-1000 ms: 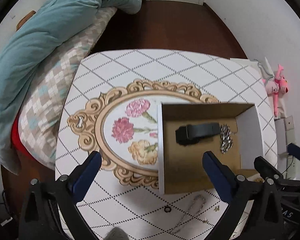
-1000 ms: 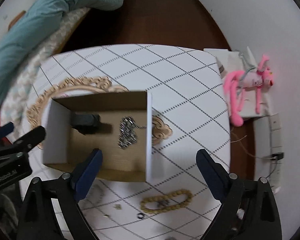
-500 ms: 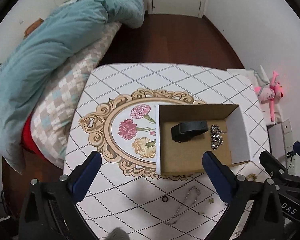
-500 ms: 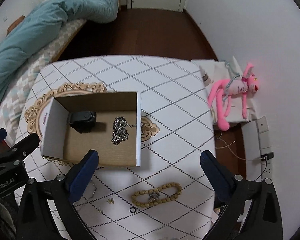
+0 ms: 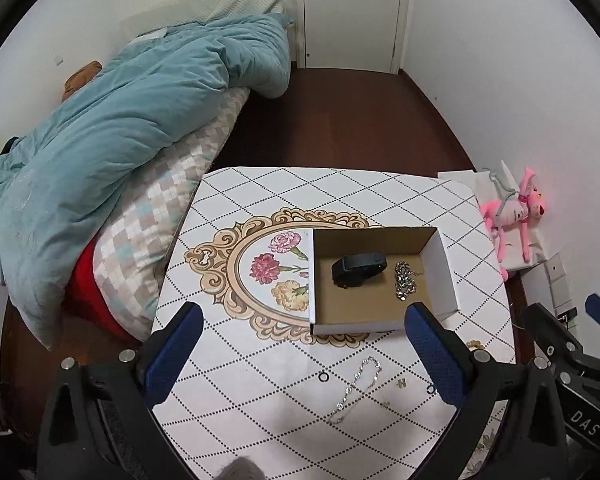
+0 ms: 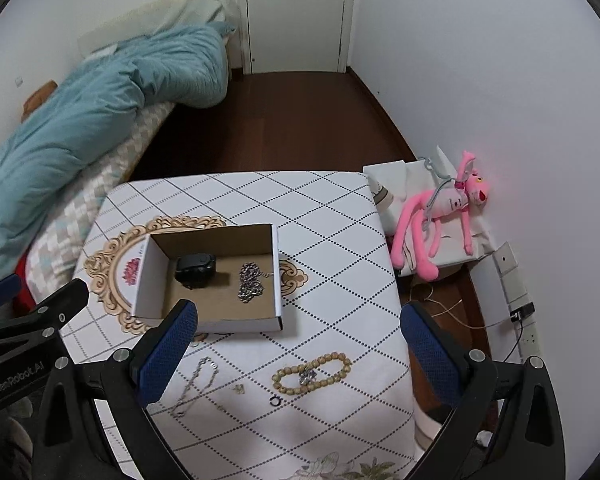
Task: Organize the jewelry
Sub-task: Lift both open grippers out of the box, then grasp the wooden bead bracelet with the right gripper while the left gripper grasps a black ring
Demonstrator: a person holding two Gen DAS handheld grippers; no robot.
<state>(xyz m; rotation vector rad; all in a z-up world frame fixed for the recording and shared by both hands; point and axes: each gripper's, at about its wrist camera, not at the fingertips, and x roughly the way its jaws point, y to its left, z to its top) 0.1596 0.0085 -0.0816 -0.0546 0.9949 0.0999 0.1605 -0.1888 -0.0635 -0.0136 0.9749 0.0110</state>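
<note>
Jewelry is partly sorted, by my reading: a black band [image 6: 195, 270] and a heaped silver chain [image 6: 251, 281] already lie inside the open cardboard box [image 6: 278, 276] on the patterned table [image 6: 340, 240], the band toward the box's left, the chain to its right. Left out on the tabletop in front of the box I see a wooden bead bracelet [image 6: 311, 373], a thin silver chain [image 5: 356, 388], a small dark ring [image 6: 275, 401] and a small gold piece [image 6: 239, 389]. I judge the bracelet or thin chain comes next. The bracelet lies flat, its long axis roughly side to side, slightly raised at the right; the thin chain runs diagonally from near left up to far right. My left gripper [image 5: 300, 350] and right gripper [image 6: 296, 350] both hover above the table, fingers spread wide, holding nothing.
</note>
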